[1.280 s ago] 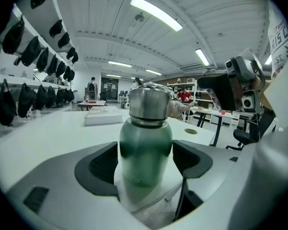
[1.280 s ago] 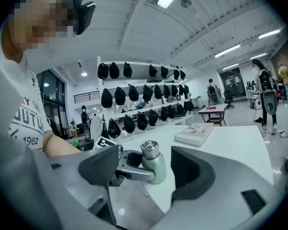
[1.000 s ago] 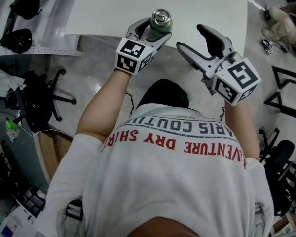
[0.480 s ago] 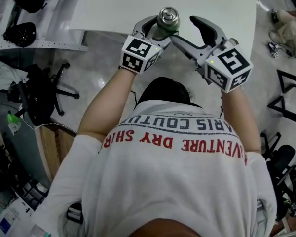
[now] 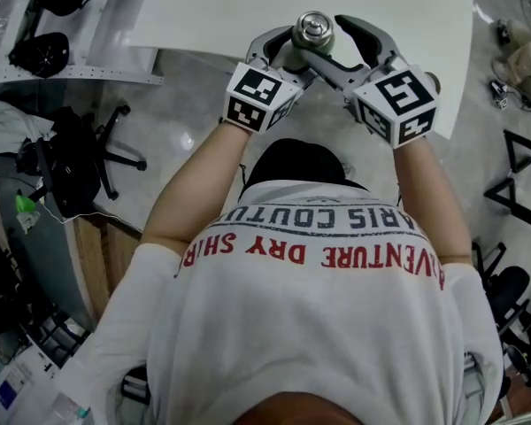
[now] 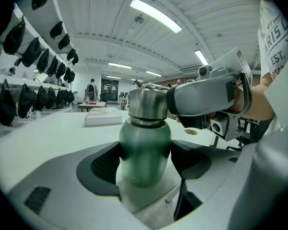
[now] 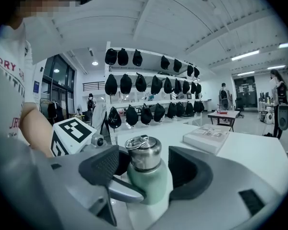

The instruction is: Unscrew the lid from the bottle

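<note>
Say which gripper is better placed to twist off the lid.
Right. The right gripper has its jaws open on either side of the lid, ready to close and turn. The left gripper is shut on the bottle, so it should probably just steady it.

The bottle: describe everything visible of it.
The bottle has a matte green, rounded body and a silvery metal lid with a loop handle on top, still screwed on. It stands upright at the near edge of the white table. The left gripper clamps the body from both sides. The right gripper straddles the lid with its jaws open, a gap showing on one side.
</note>
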Demonstrator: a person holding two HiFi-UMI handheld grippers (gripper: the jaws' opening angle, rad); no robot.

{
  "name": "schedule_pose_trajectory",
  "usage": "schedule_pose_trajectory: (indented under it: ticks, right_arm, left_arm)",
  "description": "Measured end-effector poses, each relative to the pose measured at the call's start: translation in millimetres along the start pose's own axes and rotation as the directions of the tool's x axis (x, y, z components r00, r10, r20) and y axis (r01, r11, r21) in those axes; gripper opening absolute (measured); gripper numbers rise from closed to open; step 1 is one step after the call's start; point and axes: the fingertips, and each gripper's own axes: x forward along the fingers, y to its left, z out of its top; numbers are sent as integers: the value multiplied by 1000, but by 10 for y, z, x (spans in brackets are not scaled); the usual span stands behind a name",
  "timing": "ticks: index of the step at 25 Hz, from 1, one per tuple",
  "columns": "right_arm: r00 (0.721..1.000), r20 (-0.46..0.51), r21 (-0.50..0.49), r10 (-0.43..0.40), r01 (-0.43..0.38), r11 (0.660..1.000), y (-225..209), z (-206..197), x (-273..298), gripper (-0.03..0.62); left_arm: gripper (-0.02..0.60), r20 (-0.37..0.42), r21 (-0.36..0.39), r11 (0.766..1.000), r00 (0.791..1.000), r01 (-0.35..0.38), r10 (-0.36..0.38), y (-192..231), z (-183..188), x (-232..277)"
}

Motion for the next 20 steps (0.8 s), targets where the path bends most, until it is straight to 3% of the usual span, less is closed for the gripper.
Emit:
schedule_pose_trajectory:
  ticks: [5,11,20]
  right_arm:
    - [1000,5,-47,-6,6,999,7,29,89,314]
    - [1000,6,-114,-28,29,993,22,8,124,239]
    - [1000,-21,-170,17,-21,985,41,-12,118,233]
  left_arm:
    - [348,0,-4,1000,1000,-9,9,21,22,2]
    - [349,10,-5,1000,1000,-14,14,33,2,-19]
    - [348,-6,7,1000,1000,10,-10,23,-14,-28]
